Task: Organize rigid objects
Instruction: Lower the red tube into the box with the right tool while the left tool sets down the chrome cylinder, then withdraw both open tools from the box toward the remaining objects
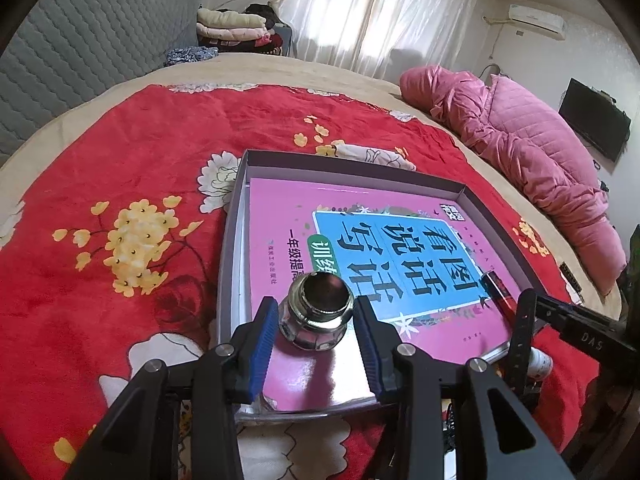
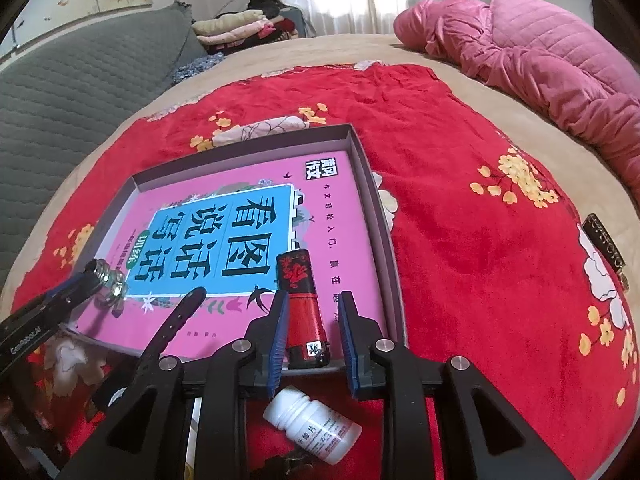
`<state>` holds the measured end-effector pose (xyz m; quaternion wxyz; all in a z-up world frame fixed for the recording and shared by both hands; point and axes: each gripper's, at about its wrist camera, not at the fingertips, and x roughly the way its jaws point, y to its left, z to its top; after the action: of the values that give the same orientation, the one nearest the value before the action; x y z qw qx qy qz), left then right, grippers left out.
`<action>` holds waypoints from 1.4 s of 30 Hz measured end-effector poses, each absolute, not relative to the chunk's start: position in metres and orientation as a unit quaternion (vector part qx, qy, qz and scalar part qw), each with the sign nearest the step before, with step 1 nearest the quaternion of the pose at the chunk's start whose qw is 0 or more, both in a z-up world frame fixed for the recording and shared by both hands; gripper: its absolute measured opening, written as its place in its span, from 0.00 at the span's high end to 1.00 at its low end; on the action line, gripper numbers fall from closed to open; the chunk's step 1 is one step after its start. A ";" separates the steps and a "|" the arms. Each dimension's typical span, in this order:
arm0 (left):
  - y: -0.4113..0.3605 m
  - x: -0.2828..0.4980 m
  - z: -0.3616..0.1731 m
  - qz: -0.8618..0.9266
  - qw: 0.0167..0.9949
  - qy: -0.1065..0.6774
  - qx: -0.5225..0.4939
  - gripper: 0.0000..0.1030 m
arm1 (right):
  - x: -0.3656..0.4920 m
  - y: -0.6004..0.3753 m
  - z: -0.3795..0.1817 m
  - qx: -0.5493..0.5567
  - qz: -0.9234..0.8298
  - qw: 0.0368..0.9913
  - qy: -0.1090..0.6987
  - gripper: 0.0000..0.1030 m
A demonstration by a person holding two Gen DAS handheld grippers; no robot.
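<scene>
A shallow grey box [image 1: 234,216] lies on a red flowered blanket with a pink and blue book [image 1: 384,248] inside. A small glass ink bottle [image 1: 318,310] with a shiny metal cap stands on the book. My left gripper [image 1: 314,316] is open around it, pads a little apart from its sides. In the right wrist view the box [image 2: 376,200] holds the book [image 2: 224,232] and a red and black lighter [image 2: 304,308] lying on it. My right gripper [image 2: 313,320] is open around the lighter, not touching. The ink bottle [image 2: 106,280] shows at left between the left gripper's fingers.
A white pill bottle [image 2: 316,426] lies on the blanket [image 2: 480,260] under my right gripper. A black strap [image 2: 172,328] lies across the box's near edge. A pink quilted jacket [image 2: 540,52] is at the far right. A dark rectangular object [image 2: 604,246] lies at the right edge.
</scene>
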<state>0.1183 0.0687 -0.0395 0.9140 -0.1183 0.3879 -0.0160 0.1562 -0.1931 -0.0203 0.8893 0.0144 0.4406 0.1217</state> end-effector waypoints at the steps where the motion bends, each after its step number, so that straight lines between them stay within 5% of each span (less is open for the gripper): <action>1: 0.068 0.117 -0.039 -0.014 0.915 0.387 -0.115 0.62 | 0.155 -0.194 -0.020 0.015 0.122 0.890 0.439 0.75; 8: 0.066 0.109 -0.040 -0.002 0.918 0.385 -0.098 0.62 | 0.147 -0.199 -0.015 0.009 0.129 0.894 0.430 0.65; 42: 0.046 0.046 -0.002 0.027 0.923 0.372 -0.090 0.61 | 0.097 -0.224 0.021 0.023 0.158 0.908 0.387 0.50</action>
<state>0.0457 0.0457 -0.0015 0.9235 -0.0903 0.3719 0.0272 0.0969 -0.2243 0.0211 0.9084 0.0233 0.3866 0.1576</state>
